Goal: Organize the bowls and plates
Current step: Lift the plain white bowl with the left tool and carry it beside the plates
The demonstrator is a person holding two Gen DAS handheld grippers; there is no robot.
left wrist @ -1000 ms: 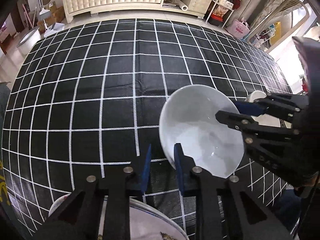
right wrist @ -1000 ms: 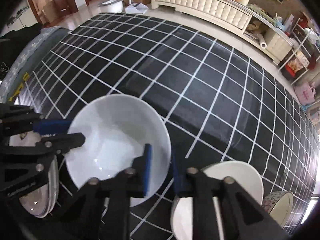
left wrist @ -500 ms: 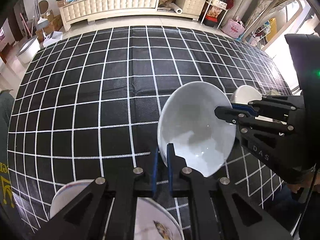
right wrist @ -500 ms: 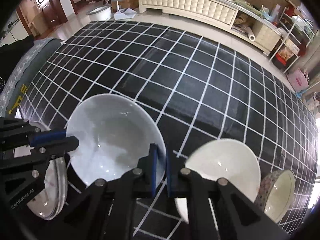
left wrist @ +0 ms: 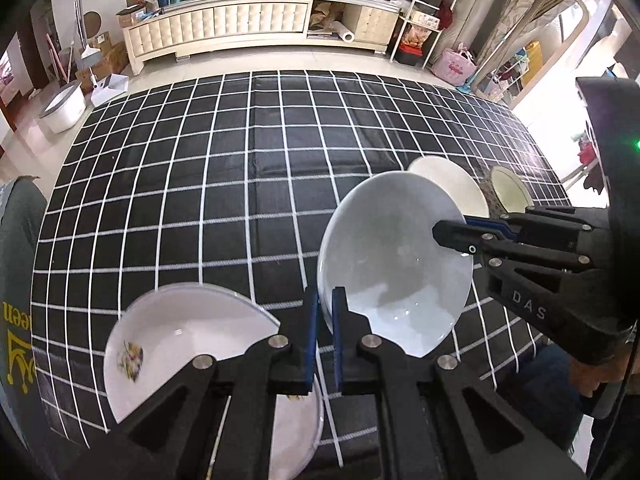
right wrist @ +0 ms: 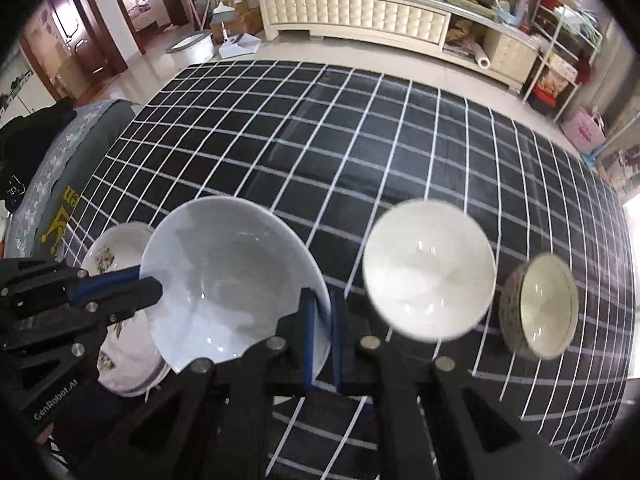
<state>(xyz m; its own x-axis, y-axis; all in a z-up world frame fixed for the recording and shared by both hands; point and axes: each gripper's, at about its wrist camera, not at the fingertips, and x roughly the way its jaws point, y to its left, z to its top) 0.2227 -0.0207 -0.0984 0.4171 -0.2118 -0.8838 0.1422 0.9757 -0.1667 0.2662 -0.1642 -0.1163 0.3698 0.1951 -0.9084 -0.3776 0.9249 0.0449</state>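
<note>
left gripper point(left wrist: 325, 320): clamped on white bowl point(left wrist: 394, 264) rim, as before;
right gripper point(right wrist: 322, 336): same bowl, opposite rim;
bowl: now higher above checked cloth point(left wrist: 240, 184)

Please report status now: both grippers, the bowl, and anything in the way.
Left gripper and right gripper both shut on big white bowl, opposite rims, bowl lifted. Flowered plates on one side, cream bowl and patterned bowl on the other.

Table point(left wrist: 248, 184), covered by a black cloth gridded in white. Set directly on it: a stack of floral-printed plates point(right wrist: 120, 344) near the left edge; a cream bowl point(right wrist: 428, 268); beside it, a patterned small bowl point(right wrist: 540, 308).
</note>
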